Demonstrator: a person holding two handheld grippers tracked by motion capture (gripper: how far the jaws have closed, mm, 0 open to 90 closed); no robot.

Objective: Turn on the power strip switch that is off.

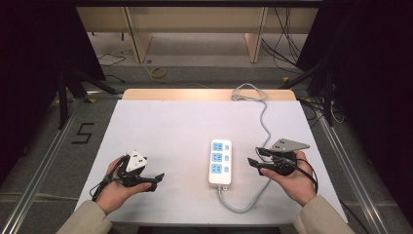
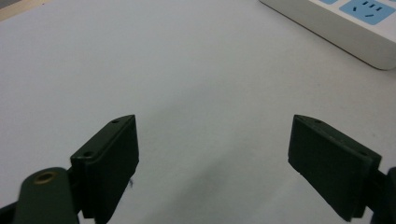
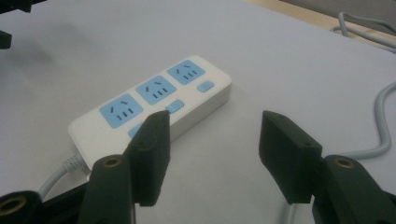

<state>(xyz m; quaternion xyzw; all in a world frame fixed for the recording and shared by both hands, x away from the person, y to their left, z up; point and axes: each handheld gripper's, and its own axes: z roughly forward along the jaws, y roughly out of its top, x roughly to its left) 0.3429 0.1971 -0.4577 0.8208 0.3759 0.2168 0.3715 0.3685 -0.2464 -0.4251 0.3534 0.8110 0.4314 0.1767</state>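
Both hands are in, and the work looks barely begun: the white power strip [image 1: 220, 162] lies flat near the middle of the worktop [image 1: 170, 126], untouched, with nothing plugged into it. The right tongs [image 1: 255, 162] hover just beside its right edge, jaws spread wide and holding nothing; in the right gripper view the strip [image 3: 154, 105] sits just beyond the jaw tips, so judging by this, everything is still to do, whether a grasp or a press on a switch. The left tongs [image 1: 158, 179] hang near the front left of the worktop, well apart from the strip, jaws wide too, gripping only air. The strip is a smooth, glossy plastic block with rounded corners, carrying three pale blue socket faces in a row and small blue rounded buttons alongside them. Its grey round cable [image 1: 265, 122] leaves the near end, loops rightward and snakes off to the far edge. The worktop is matt and white, and the jaws are blocky, dull black pads.
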